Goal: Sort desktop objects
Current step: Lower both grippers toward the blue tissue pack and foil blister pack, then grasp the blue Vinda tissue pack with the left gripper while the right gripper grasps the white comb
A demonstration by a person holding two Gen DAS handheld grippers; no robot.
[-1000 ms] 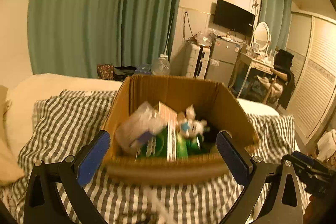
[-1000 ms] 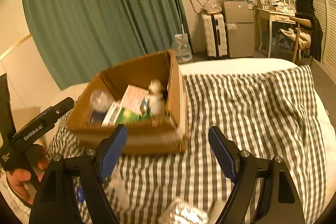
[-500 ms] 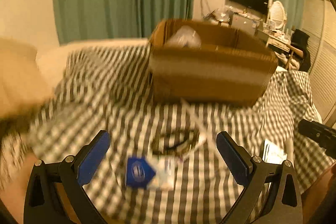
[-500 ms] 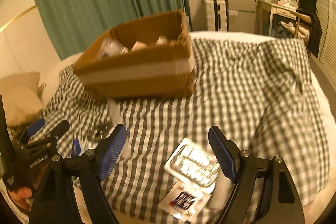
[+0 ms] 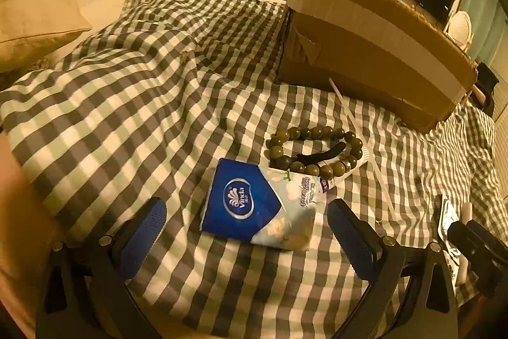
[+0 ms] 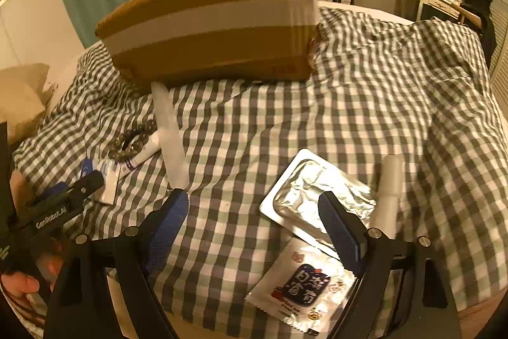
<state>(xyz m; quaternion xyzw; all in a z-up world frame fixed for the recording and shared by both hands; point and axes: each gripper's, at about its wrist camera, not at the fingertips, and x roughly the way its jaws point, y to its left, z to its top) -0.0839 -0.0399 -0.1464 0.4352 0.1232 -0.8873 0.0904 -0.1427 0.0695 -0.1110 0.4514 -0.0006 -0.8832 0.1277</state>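
The tissue pack [image 5: 254, 205] lies flat on the checked bed cover [image 5: 127, 91], right between the spread fingers of the left gripper [image 5: 246, 231] — nothing clamped yet, pads clear of it. Its long axis runs roughly across the gap, so I'd guess that hand goes first. Bead bracelet [image 5: 314, 151] sits just beyond, the cardboard box [image 5: 374, 43] further back. The right gripper [image 6: 254, 224] is opening over bare cover — the foil tray [image 6: 314, 199] lies by its right finger.
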